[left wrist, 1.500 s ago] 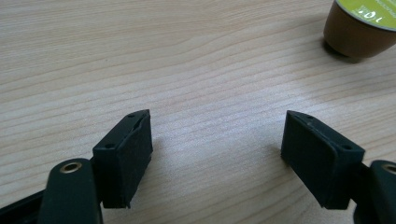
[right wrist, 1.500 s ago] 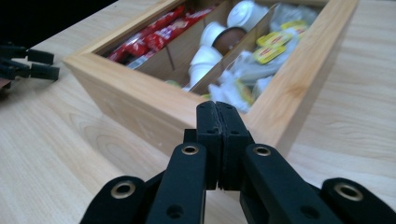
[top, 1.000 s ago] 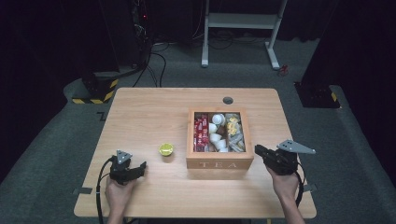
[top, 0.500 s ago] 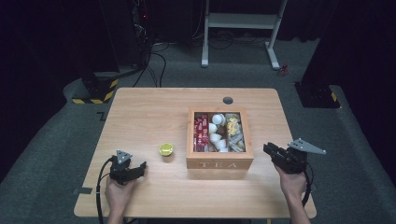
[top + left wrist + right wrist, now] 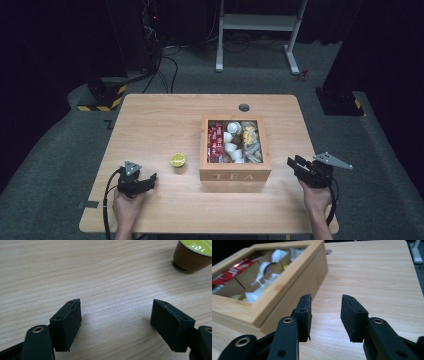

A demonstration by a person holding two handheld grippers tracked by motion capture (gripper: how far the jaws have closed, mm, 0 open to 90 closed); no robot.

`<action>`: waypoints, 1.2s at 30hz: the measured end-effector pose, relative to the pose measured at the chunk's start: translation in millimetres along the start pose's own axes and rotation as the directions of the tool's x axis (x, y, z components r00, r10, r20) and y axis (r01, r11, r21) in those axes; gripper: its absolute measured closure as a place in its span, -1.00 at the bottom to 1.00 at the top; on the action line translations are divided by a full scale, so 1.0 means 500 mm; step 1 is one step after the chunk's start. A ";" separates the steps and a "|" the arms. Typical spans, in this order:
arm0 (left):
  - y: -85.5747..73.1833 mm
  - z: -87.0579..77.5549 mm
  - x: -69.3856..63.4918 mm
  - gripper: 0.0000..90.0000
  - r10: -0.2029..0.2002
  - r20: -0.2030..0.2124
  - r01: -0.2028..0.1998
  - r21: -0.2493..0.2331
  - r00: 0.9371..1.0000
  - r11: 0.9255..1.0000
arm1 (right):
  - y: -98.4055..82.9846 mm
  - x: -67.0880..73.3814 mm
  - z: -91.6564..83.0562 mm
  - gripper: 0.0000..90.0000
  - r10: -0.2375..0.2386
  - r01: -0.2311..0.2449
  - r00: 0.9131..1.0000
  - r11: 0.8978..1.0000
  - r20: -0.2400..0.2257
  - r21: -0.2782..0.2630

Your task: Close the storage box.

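A wooden box (image 5: 235, 175) marked TEA stands right of the table's middle, lid open, holding red packets (image 5: 215, 140), white capsules (image 5: 231, 145) and yellowish sachets. A small brown capsule with a green lid (image 5: 178, 160) sits on the table to its left. My left gripper (image 5: 150, 178) rests near the front left edge, jaws wide open and empty (image 5: 116, 307), with the capsule (image 5: 192, 253) ahead to the right. My right gripper (image 5: 294, 163) is held right of the box, open with a narrower gap and nothing in it (image 5: 325, 302); the box's corner (image 5: 294, 277) is just to its left.
The light wooden table (image 5: 150, 120) has a round dark cable hole (image 5: 244, 107) behind the box. Bare wood lies left of the capsule and right of the box. The table's right edge is close to my right gripper. Dark floor with cables surrounds the table.
My right gripper has drifted a little to the right, away from the box's side. The left gripper, the capsule and the box have stayed put.
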State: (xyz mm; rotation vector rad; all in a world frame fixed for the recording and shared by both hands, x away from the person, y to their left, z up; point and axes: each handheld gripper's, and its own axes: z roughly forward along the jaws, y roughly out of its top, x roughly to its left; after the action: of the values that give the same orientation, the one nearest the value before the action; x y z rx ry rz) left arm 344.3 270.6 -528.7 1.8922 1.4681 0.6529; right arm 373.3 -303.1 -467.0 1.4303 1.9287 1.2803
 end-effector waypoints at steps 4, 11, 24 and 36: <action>0.000 0.000 0.000 -0.45 0.000 0.000 0.000 0.000 1.000 1.000 | -0.010 -0.009 0.010 0.24 0.006 -0.006 0.999 1.000 0.036 0.015; 0.000 0.000 0.000 -0.45 0.001 0.000 -0.001 0.000 1.000 1.000 | -0.023 -0.014 0.032 0.21 -0.001 -0.004 0.997 0.998 0.081 0.063; 0.000 0.000 0.000 -0.44 0.000 -0.001 0.000 0.000 1.000 1.000 | -0.045 -0.016 0.072 0.14 -0.014 -0.005 0.990 0.991 0.143 0.132; 0.000 0.000 0.000 -0.44 0.001 0.000 -0.001 0.000 1.000 1.000 | -0.057 -0.005 0.098 0.07 -0.049 0.018 0.985 0.984 0.167 0.179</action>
State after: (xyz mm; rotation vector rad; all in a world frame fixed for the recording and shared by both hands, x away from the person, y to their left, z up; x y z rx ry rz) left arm 344.3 270.7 -528.7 1.8933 1.4675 0.6539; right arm 396.5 -286.2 -515.8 1.5314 1.9802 0.9569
